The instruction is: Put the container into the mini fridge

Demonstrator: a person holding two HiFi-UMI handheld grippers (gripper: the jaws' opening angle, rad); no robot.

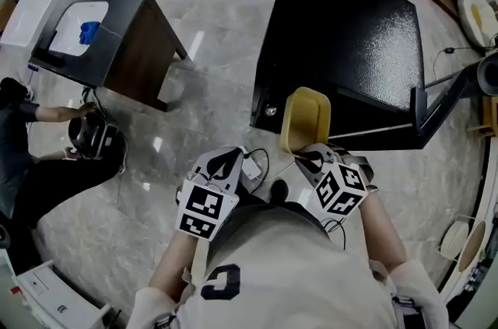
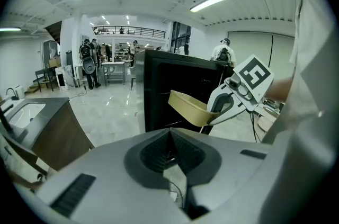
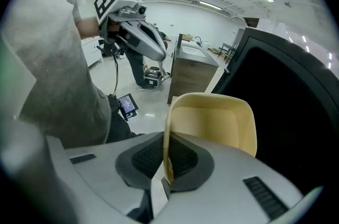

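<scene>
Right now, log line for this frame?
right tongs: shut on container rim | left tongs: shut, empty | container: outside mini fridge

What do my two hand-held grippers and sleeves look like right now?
The left hand-held gripper and right hand-held gripper have pale grey-white shells and dark ribbed pads. Each carries a cube of black-and-white square markers. Thin black cables trail from them. The sleeves are pale.

Glossy marbled floor (image 1: pixel 218 1) carries the black mini fridge (image 1: pixel 342 40) at right and, well apart at left, a dark worktop (image 1: pixel 128 36) with a white basin (image 1: pixel 74 28) set in it.
</scene>
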